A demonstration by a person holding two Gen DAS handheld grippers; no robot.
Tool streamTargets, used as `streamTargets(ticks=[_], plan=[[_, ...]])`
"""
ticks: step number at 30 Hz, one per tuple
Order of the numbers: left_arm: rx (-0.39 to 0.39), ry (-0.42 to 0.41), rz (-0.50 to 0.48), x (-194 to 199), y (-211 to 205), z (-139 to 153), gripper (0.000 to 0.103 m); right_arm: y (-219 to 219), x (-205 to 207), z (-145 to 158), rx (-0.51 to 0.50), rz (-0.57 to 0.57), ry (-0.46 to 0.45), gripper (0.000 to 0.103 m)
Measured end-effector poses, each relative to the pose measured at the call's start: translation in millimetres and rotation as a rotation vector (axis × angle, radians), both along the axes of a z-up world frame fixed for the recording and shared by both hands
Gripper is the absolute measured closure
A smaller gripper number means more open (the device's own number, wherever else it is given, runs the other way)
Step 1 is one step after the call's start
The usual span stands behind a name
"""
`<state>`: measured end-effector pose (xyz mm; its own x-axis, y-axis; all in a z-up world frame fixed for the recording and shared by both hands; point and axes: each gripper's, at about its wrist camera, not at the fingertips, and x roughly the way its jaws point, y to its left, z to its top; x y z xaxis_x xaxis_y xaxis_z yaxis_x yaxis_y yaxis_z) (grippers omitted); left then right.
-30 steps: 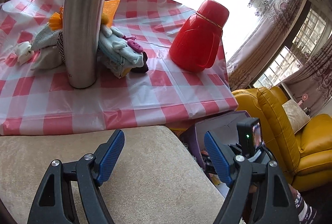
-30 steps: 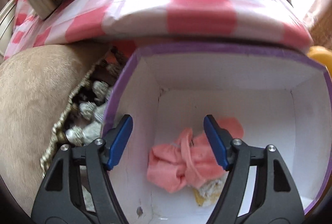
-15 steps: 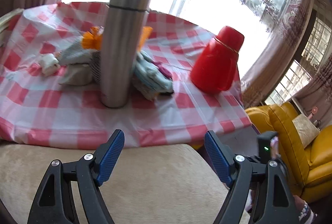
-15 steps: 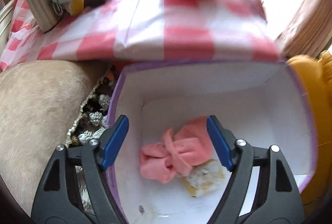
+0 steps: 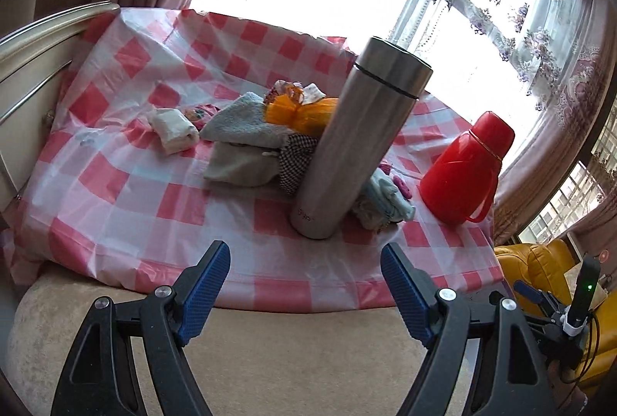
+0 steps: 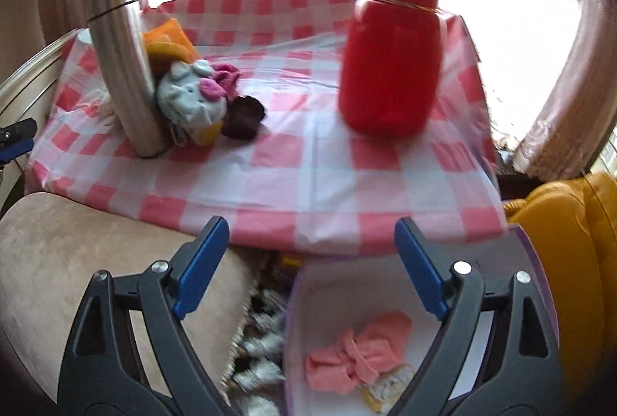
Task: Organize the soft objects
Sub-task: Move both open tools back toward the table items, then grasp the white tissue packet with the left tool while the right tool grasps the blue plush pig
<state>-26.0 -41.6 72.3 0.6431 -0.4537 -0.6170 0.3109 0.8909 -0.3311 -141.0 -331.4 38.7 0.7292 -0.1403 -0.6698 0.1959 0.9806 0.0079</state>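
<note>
A heap of soft things lies on the checked tablecloth (image 5: 135,184): a grey-blue towel (image 5: 243,123), a beige cloth (image 5: 243,165), an orange piece (image 5: 304,113), a white roll (image 5: 173,132) and pale blue socks (image 5: 385,200). My left gripper (image 5: 304,277) hangs open and empty over the beige cushion (image 5: 289,358), short of the table's edge. In the right wrist view a grey plush sock (image 6: 191,96) and a dark piece (image 6: 243,117) lie by the steel flask (image 6: 123,69). My right gripper (image 6: 311,261) is empty, its jaws opening, above the purple-rimmed box (image 6: 293,300) that holds a pink cloth (image 6: 358,354) and a yellow-white piece (image 6: 385,385).
A tall steel flask (image 5: 358,142) stands in the heap and a red thermos jug (image 5: 462,169) stands to its right, also seen as the red jug (image 6: 389,42). A yellow sofa (image 6: 570,254) sits right of the box. Tasselled fringe (image 6: 254,350) lies between cushion and box.
Both grippers have risen and tilted up, so more of the table shows. The right one has left the pink cloth in the box and its jaws have spread wider. The left view swung left.
</note>
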Motion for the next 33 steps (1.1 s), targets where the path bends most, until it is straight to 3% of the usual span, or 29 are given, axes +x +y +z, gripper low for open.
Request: streamTargets(ticks=[7, 15, 20, 28, 33], plan=[[0.03, -0.026, 0.082, 31.6, 27.6, 2.3, 0.022, 29.1, 55.4, 9.1, -0.006, 0.121, -0.033, 0.014], [0.065, -0.027, 0.226, 103.3, 55.7, 8.4, 0.022, 47.4, 109.3, 16.6, -0.007, 0.199, -0.041, 0.012], [0.04, 0.049, 0.31, 153.9, 71.2, -4.4, 0.022, 62.8, 136.0, 15.7, -0.074, 0.248, -0.042, 0.01], [-0.034, 0.26, 0.412, 231.9, 83.4, -57.8, 0.022, 74.0, 170.9, 8.9, -0.12, 0.314, -0.02, 0.01], [-0.017, 0.326, 0.44, 263.3, 78.9, -84.3, 0.022, 74.8, 187.7, 2.5, -0.124, 0.342, 0.012, 0.01]])
